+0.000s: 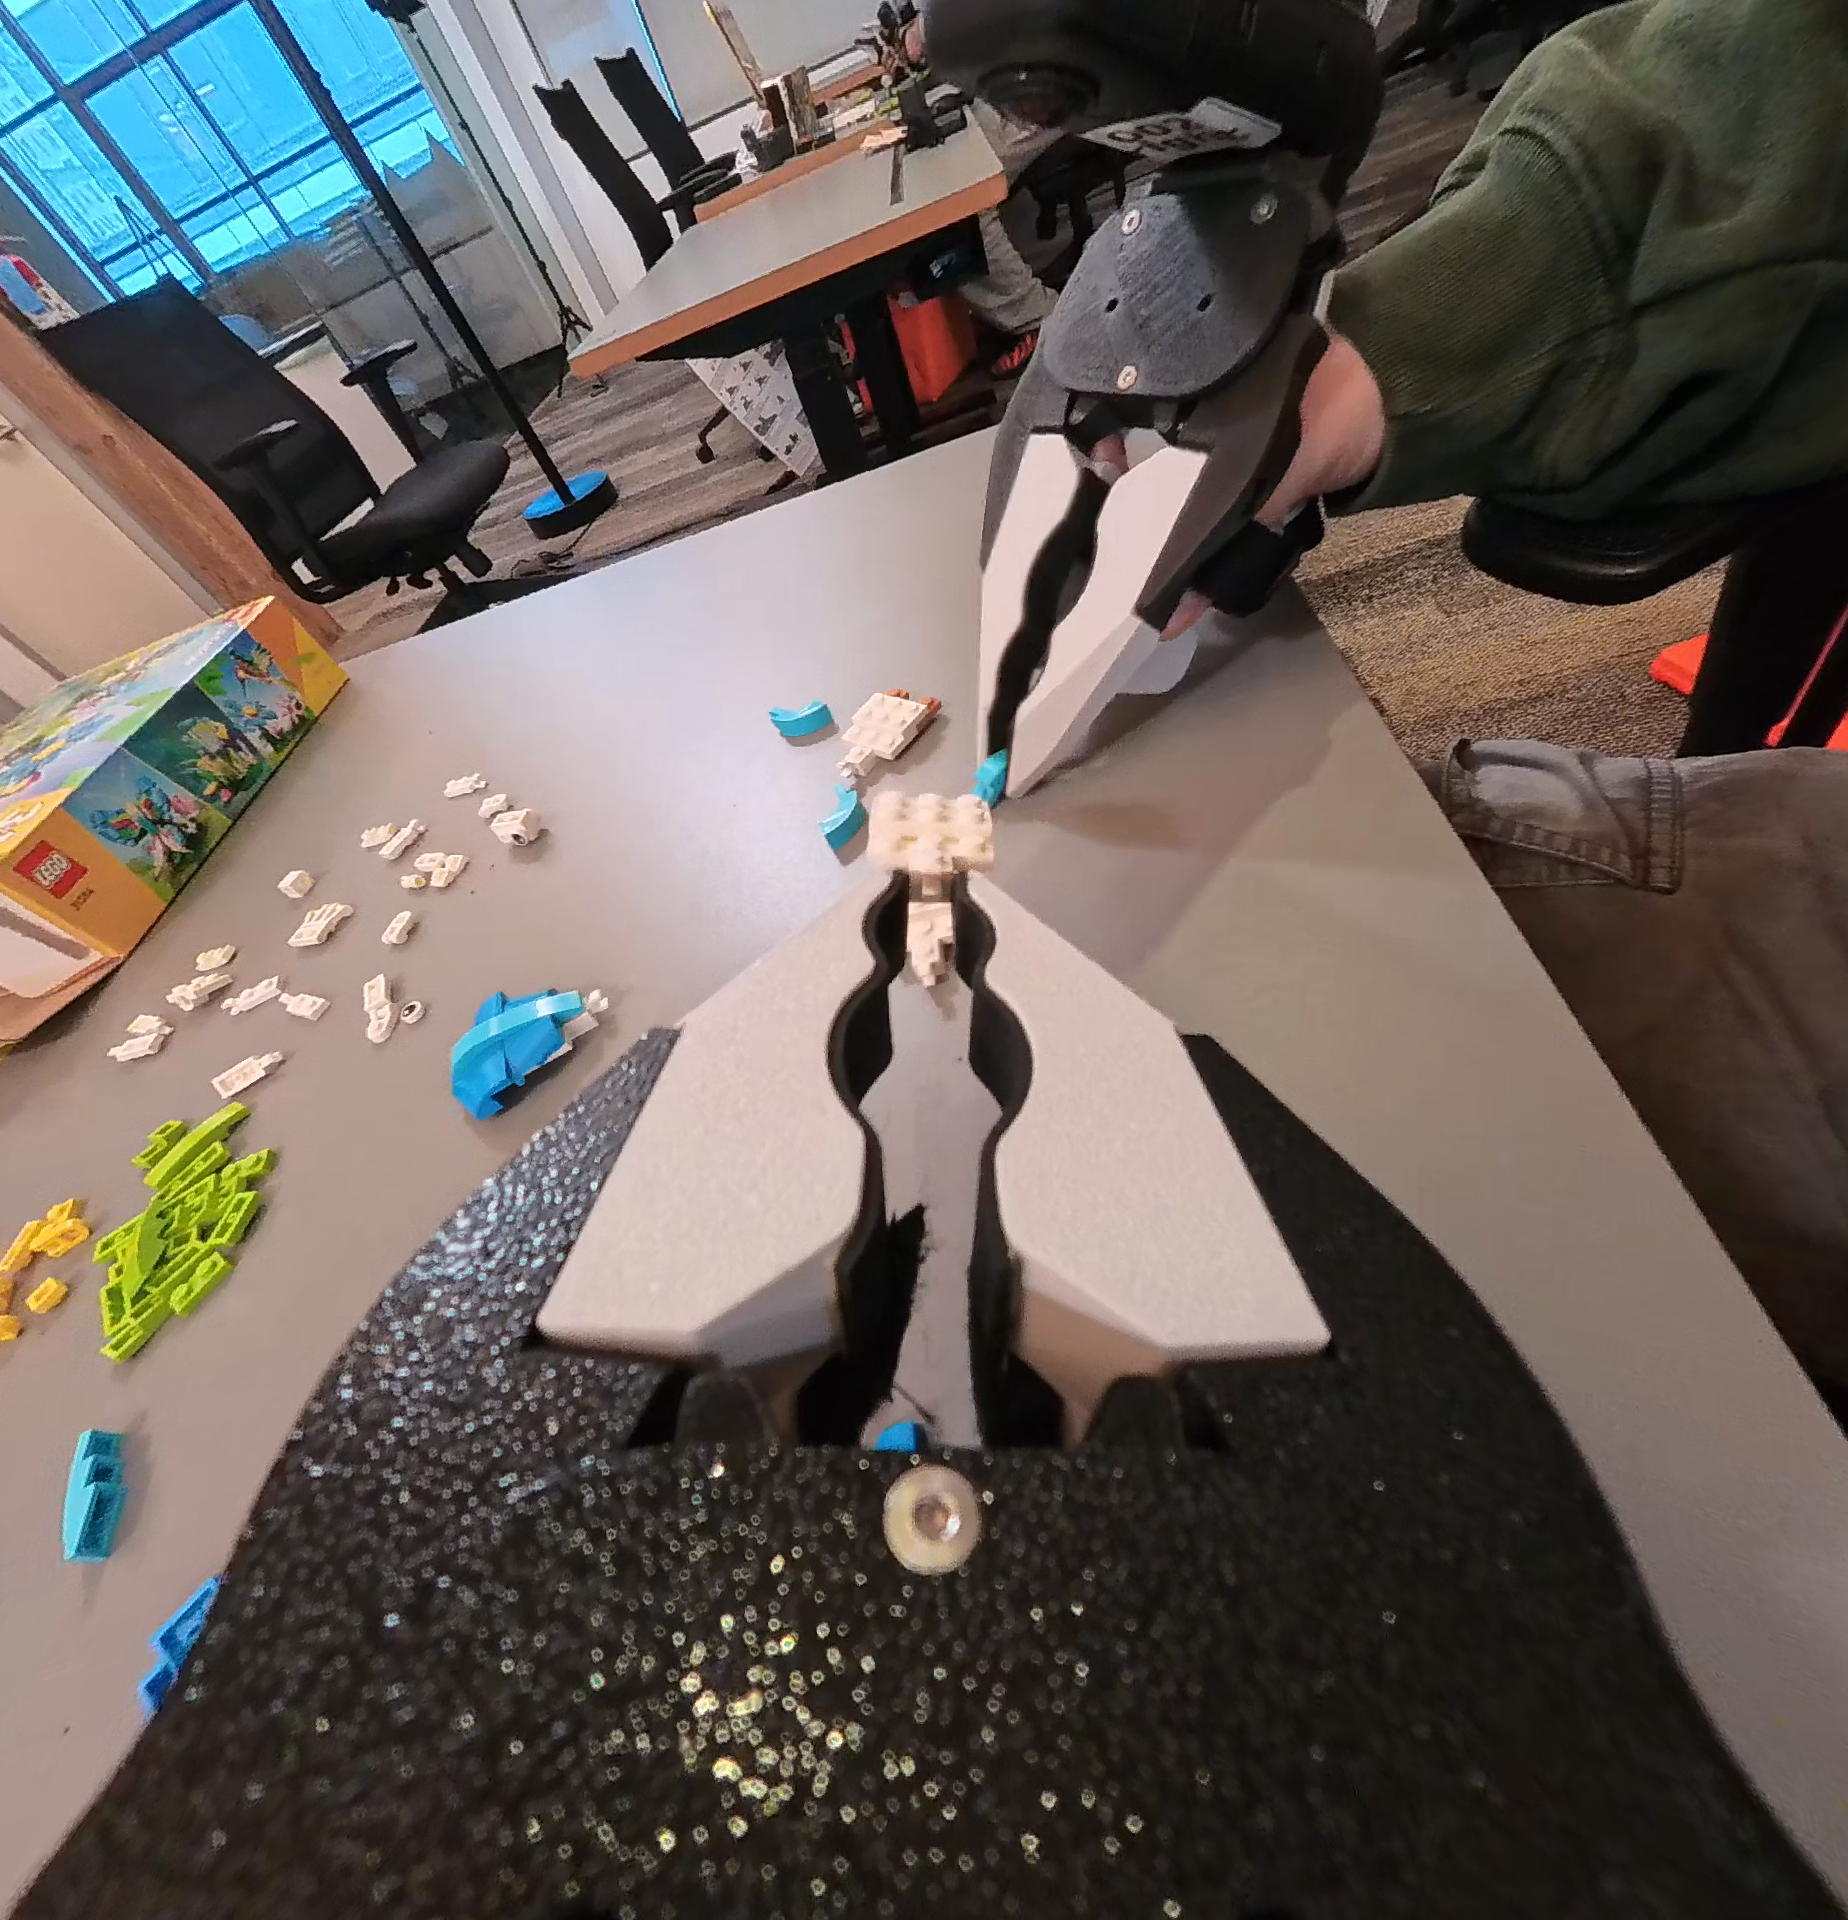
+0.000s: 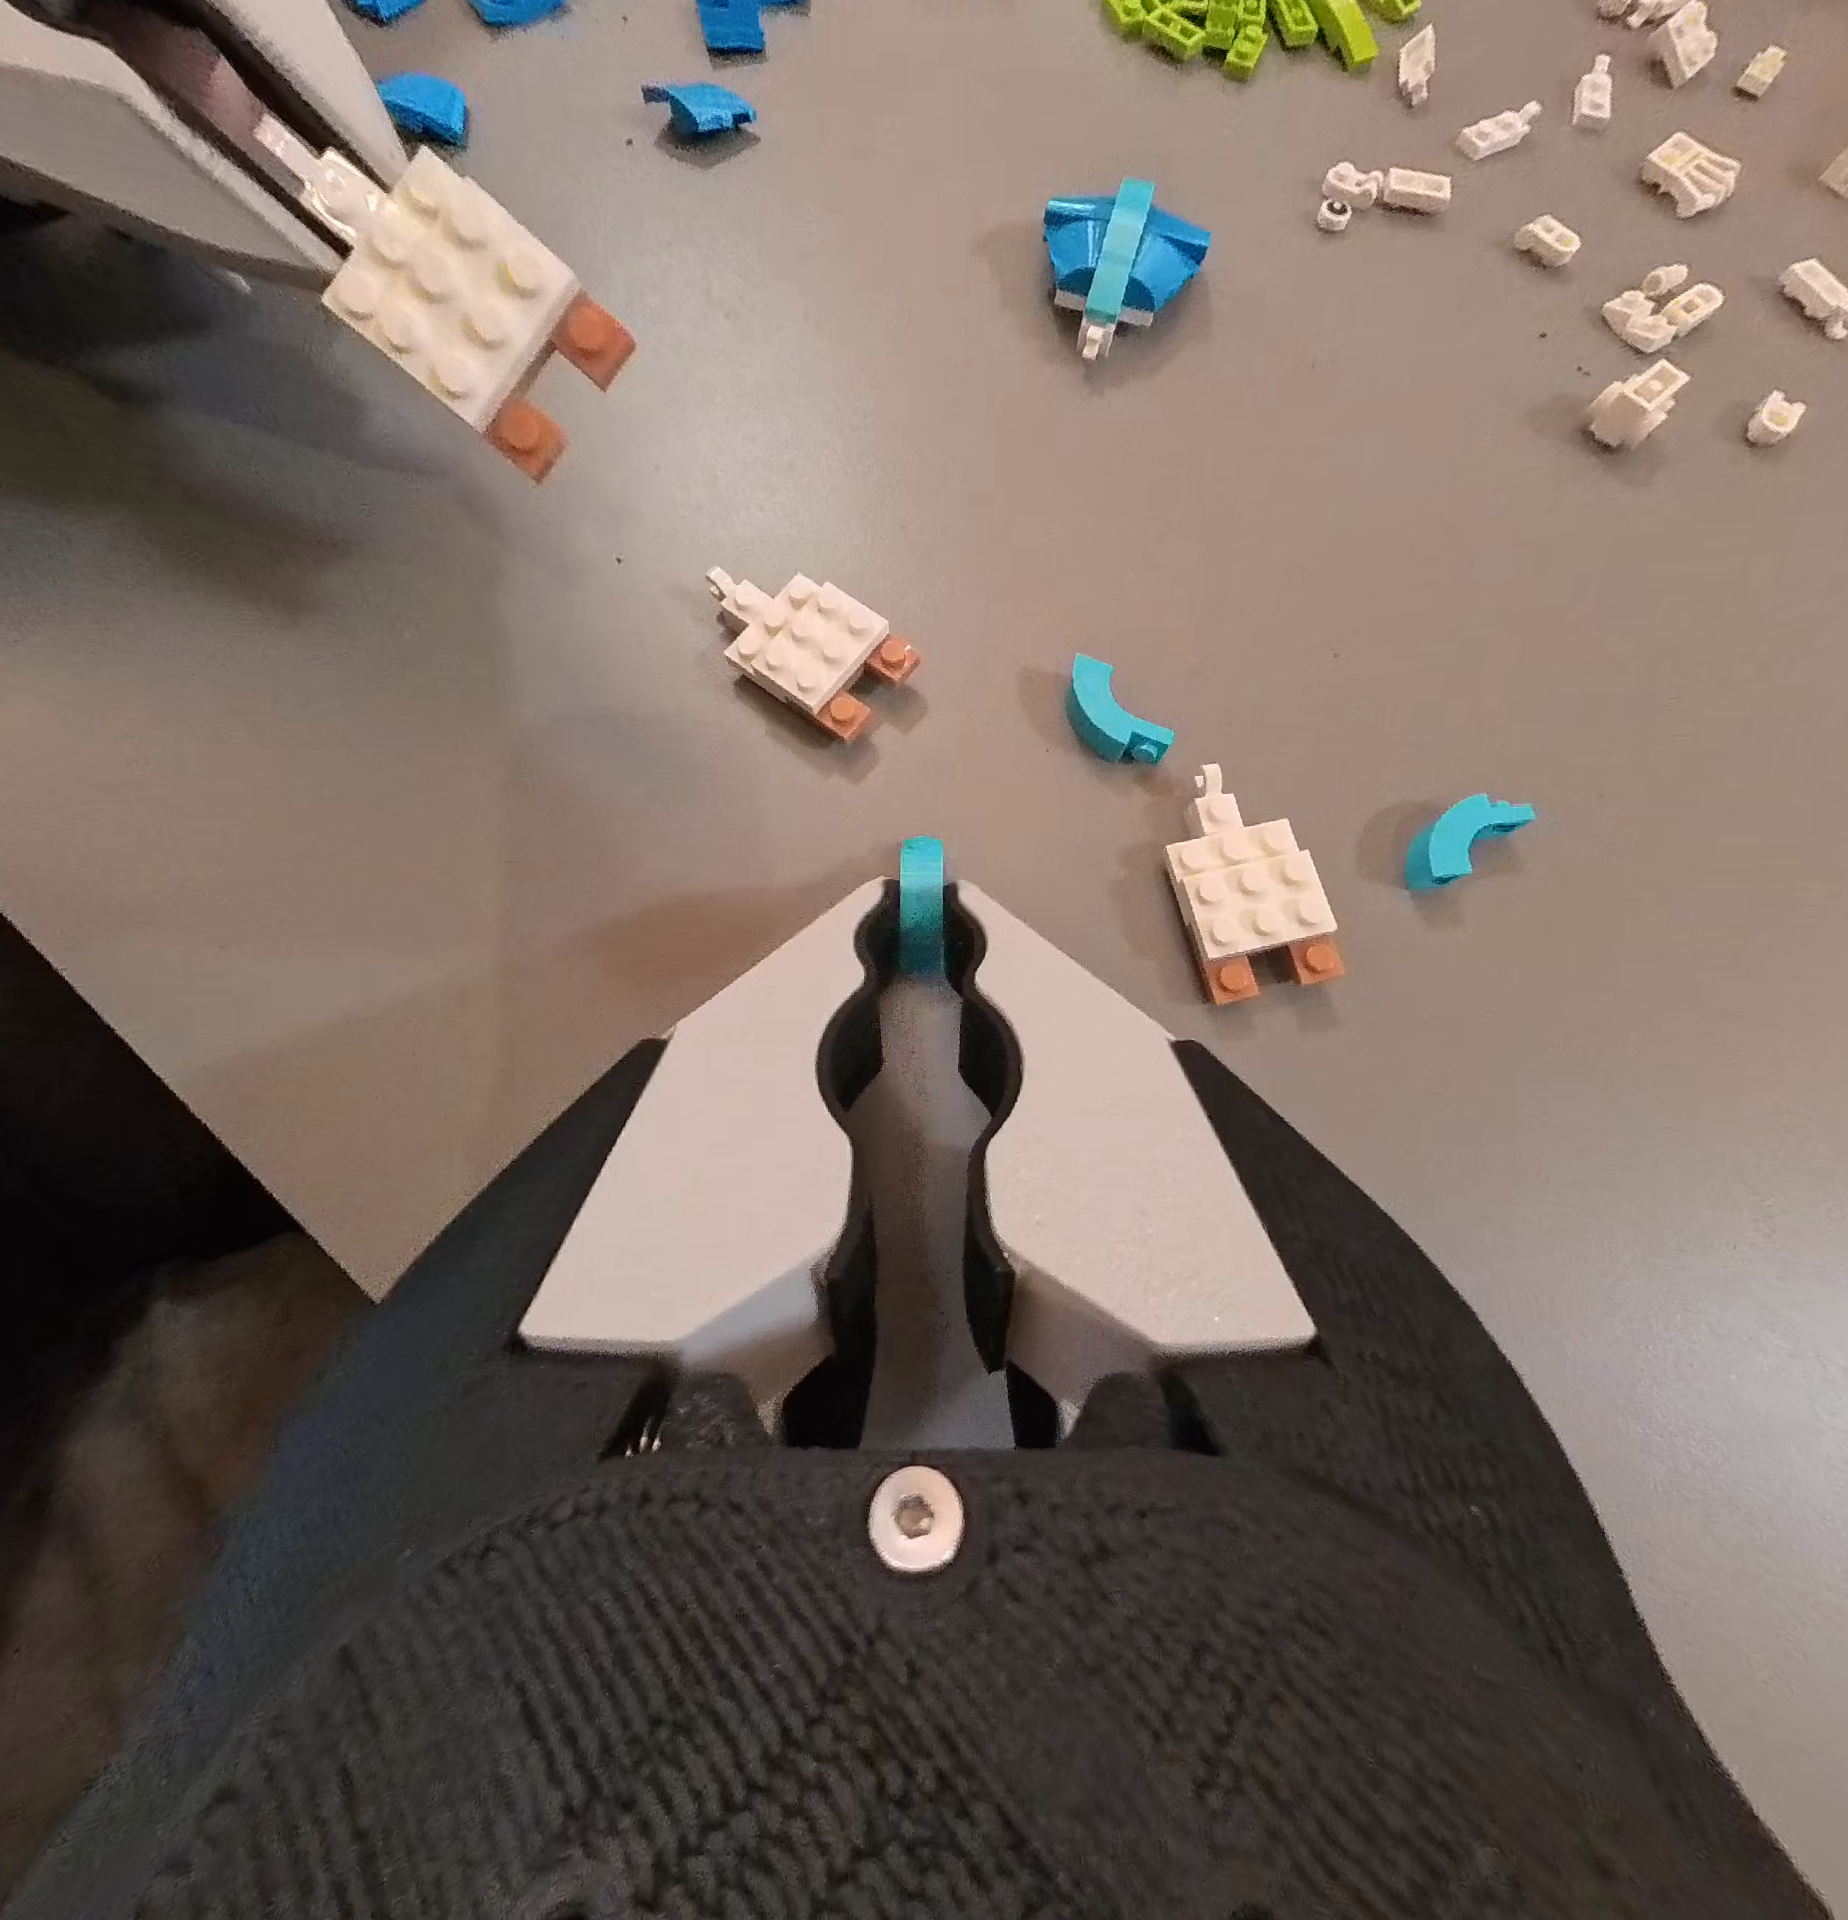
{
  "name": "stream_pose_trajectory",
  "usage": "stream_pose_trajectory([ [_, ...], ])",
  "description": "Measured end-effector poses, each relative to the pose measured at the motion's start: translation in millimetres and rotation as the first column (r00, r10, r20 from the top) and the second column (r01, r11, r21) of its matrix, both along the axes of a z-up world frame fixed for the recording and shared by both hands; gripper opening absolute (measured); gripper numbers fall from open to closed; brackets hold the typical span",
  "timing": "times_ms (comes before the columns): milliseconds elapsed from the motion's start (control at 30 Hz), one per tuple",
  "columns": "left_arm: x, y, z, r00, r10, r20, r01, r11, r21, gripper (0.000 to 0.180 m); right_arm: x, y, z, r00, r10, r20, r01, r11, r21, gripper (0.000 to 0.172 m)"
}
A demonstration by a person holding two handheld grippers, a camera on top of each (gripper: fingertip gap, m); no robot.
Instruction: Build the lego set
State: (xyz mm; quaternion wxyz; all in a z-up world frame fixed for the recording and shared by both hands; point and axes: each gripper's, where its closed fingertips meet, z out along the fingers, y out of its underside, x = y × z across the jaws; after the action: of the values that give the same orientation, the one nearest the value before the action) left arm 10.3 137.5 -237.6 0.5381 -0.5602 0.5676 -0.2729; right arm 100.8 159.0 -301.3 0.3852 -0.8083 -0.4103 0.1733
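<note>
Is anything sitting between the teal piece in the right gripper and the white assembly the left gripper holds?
Nothing visible: bare grey table shows between the teal piece and the white assembly.

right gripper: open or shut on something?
Shut on a piece. The right gripper has a turquoise curved brick pinched between its fingertips, sticking out past the tips, above the grey table.

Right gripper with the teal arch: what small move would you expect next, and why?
Probably a short carry toward the white assembly held by the left gripper. The right gripper pinches a teal arch at its tips, the assembly sits lifted off the table with studs showing, and a gap separates the two.
</note>
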Motion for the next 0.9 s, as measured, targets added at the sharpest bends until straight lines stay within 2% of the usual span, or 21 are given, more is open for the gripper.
stream_pose_trajectory([
  [100,-2,4,-2,1.000,0.021,-0.015,-0.021,1.000,-0.014,0.006,1,2,4,0.999,0.015,0.035,-0.017,0.999,0.045,0.007],
  [200,0,-1,-2,1.000,-0.017,-0.009,0.016,0.998,-0.061,0.006,-16,-1,35,0.991,0.118,-0.062,-0.108,0.983,0.146,0.007],
  [300,4,-11,0,0.997,-0.079,0.025,0.082,0.987,-0.136,0.006,-41,-21,75,0.924,0.320,-0.209,-0.268,0.932,0.242,0.007],
  [367,4,-16,3,0.992,-0.110,0.053,0.118,0.977,-0.177,0.006,-51,-33,91,0.872,0.415,-0.260,-0.353,0.900,0.254,0.007],
  [567,5,-35,20,0.952,-0.232,0.200,0.278,0.929,-0.244,0.006,-68,-51,99,0.810,0.537,-0.237,-0.500,0.842,0.201,0.008],
  [733,2,-35,34,0.925,-0.236,0.299,0.317,0.912,-0.260,0.006,-77,-55,105,0.798,0.567,-0.203,-0.543,0.824,0.162,0.008],
  [900,-1,-32,41,0.911,-0.227,0.346,0.324,0.911,-0.256,0.006,-81,-53,112,0.807,0.564,-0.173,-0.550,0.826,0.126,0.008],
])
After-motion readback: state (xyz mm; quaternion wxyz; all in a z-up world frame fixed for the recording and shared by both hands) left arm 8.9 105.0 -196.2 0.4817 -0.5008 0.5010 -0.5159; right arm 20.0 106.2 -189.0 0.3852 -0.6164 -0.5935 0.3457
